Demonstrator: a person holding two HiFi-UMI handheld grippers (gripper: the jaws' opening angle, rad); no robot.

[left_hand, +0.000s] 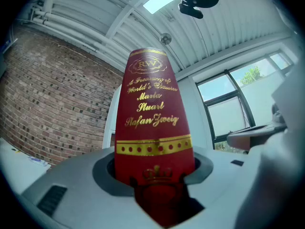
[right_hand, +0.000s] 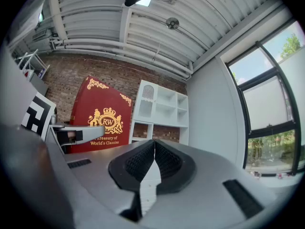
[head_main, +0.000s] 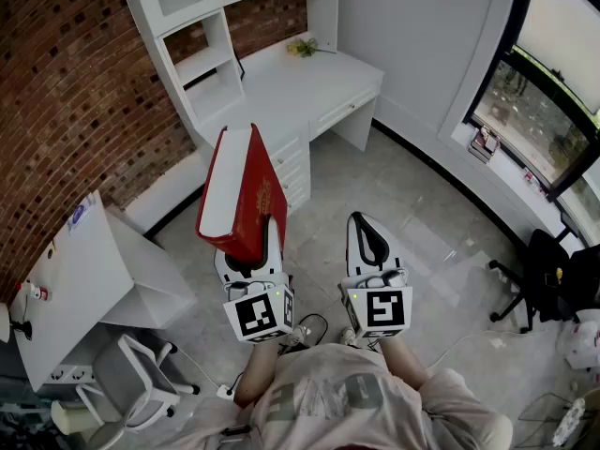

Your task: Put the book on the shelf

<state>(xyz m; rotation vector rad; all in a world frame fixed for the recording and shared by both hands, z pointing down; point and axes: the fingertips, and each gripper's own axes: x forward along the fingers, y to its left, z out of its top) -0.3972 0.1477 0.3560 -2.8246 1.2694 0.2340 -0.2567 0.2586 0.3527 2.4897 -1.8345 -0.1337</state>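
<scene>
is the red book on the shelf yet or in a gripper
In a gripper: the left gripper clamps the red book by its lower end, holding it up over the floor, short of the white shelf unit.

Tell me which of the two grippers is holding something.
The left gripper: its jaws clamp the lower end of the red book, while the right gripper has its jaws closed together with nothing between them.

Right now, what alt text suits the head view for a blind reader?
A person seen from above holds a red book in the left gripper, while the right gripper beside it is closed and empty. Ahead stands a white desk with shelves against a brick wall.
</scene>
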